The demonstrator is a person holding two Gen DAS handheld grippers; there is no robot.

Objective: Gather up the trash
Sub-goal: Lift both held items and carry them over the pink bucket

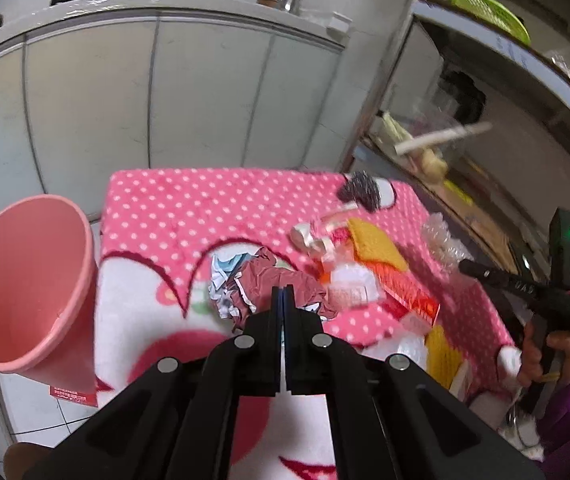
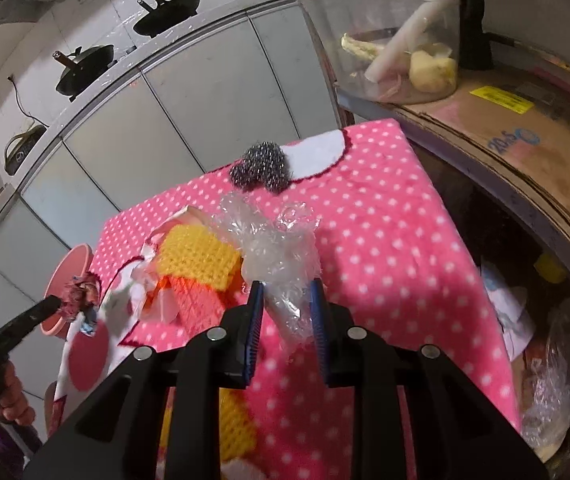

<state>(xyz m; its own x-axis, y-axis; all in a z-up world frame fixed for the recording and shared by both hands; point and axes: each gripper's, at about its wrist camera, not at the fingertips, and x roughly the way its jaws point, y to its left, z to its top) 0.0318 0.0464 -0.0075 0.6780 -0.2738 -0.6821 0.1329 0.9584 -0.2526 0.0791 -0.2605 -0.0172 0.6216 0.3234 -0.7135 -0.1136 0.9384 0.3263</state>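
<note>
Pink polka-dot cloth covers the tabletop. Left claw is clamped on crumpled red paper mid-tabletop; right claw pinches clear plastic wrap toward the right edge. Pink bin off the left edge looks empty, so collecting has barely begun. No writing is legible on the trash.

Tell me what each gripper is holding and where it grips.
The left gripper is shut on the near edge of the crumpled red paper. The right gripper pinches the lower end of the clear plastic wrap.
</note>
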